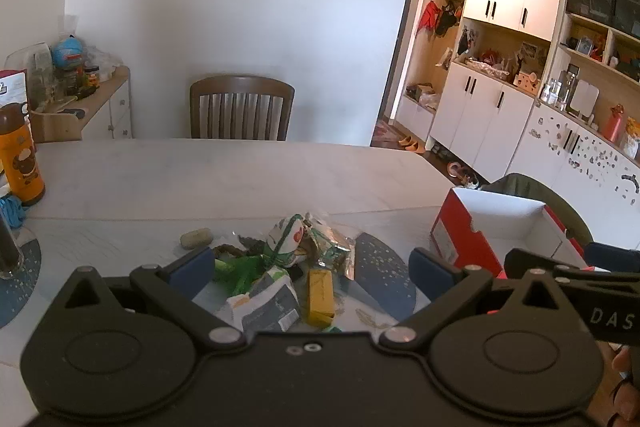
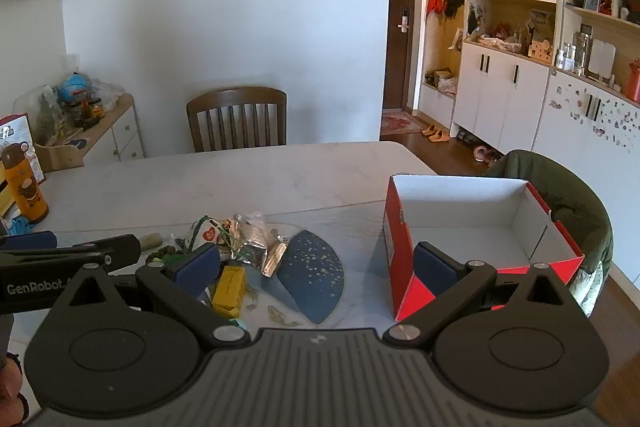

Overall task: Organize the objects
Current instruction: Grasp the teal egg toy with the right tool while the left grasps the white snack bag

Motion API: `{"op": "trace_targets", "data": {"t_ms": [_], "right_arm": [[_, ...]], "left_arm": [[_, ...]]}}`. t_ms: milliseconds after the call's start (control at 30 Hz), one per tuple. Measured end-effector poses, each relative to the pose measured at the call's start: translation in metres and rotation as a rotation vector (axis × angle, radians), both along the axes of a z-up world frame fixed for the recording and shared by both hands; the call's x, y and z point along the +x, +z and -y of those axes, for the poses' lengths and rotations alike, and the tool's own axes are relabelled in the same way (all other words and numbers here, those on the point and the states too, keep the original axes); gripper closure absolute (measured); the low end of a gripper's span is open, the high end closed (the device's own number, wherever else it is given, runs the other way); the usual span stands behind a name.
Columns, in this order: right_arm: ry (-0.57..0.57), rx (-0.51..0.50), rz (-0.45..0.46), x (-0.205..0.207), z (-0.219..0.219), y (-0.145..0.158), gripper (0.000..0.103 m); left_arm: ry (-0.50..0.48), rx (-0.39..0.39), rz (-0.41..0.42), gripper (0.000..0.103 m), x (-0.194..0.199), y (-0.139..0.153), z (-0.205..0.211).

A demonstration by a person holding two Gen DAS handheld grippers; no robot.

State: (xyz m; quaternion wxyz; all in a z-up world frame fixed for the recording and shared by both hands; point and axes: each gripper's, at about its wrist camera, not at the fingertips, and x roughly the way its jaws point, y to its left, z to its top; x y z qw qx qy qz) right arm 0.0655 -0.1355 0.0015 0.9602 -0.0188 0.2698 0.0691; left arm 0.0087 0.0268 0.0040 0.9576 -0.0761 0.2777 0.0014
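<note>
While my left gripper hangs above the near edge of the table, its two blue pads stand wide apart with nothing between them. Below that gap lies a heap of small things: a yellow box on its long side, a grey and white packet just left of it, a green wrapper, and a white pouch with green print at the back. A tan stone sits a little apart to the left of the heap. A dark blue mat lies between the heap and a red cardboard box, which stands open at the right. An orange bottle stands at the far left edge, and a wooden chair is at the far side. The black body of my other gripper pokes in at the right.

From the right wrist, my right gripper is likewise spread wide and holds nothing. Its left pad hangs over the edge of the heap, beside the yellow box; its right pad sits in front of the red cardboard box's near wall. That box is white inside and I see nothing in it. A crumpled silver wrapper lies at the heap's right side, touching the dark blue mat. The left gripper's black arm reaches in from the left.
</note>
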Motion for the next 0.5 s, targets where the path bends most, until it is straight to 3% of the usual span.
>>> {"op": "trace_targets", "data": {"t_ms": [500], "right_arm": [[0.071,0.001,0.009,0.016,-0.031,-0.006,0.0]], "left_arm": [[0.025,-0.027,-0.016,0.0,0.014,-0.009,-0.039]]}}
